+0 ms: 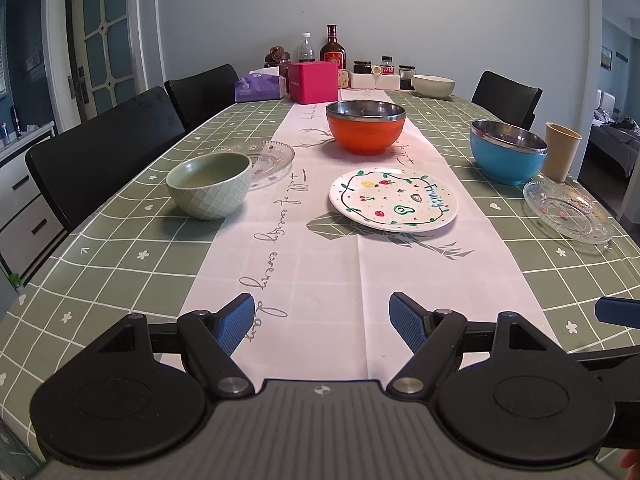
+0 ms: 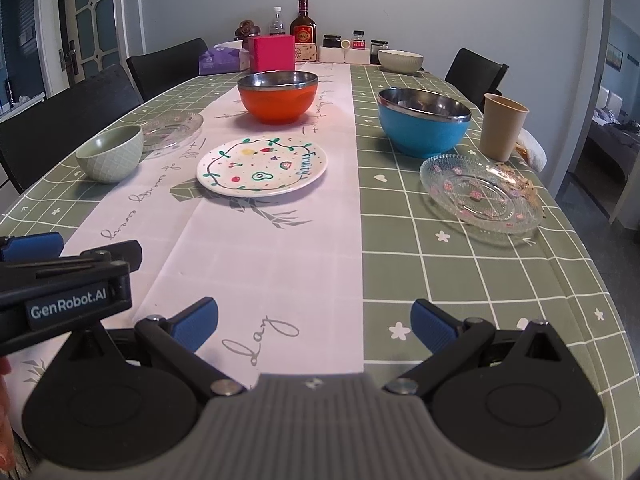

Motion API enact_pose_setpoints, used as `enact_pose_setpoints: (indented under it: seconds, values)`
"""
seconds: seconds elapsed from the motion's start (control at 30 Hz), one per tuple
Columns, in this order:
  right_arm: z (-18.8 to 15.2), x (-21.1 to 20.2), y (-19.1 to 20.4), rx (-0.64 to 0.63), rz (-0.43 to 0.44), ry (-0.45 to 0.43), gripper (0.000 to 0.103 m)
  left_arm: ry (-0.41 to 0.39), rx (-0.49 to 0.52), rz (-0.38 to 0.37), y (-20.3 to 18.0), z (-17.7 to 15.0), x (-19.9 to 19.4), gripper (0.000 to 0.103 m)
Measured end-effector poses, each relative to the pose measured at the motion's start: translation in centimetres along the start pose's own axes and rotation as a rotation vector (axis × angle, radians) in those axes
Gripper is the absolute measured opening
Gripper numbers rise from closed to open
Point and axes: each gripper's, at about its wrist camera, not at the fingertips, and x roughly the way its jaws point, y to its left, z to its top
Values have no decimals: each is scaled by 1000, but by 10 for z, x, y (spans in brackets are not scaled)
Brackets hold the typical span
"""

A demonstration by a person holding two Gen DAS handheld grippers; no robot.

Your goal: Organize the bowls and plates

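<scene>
Glass plate [image 2: 482, 196] sits near table edge [image 2: 592, 280], thin and slippery; bad pinch could push it off and break it. Painted plate [image 1: 393, 199] in middle, bowls behind. Left gripper [image 1: 322, 322], right gripper [image 2: 314, 322]: both wide apart, holding nothing.

the near end of the table [image 1: 120, 280] lies bare, open for passage. further along, the fruit-painted plate [image 1: 393, 199] sits mid-runner, flanked by the green ceramic bowl [image 1: 209, 185] toward the left edge and a glass plate [image 2: 482, 193] near the right edge.
</scene>
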Motion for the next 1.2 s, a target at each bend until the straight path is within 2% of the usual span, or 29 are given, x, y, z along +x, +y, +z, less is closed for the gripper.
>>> enact_pose_setpoints:
  seconds: [0.57,0.9,1.1,1.2]
  values:
    - [0,2,1,1,-1,6,100,6,-7,12,0,-1,1,90]
    - [9,-1,7,-3,-7,-9,100,15,-38,22,5,9,4,90]
    - [16,-1,13,24,32,-11,100,44,-45,61,6,19,12,90]
    - [20,-1,13,32,24,-4,100,63,-47,75,3,25,17,90]
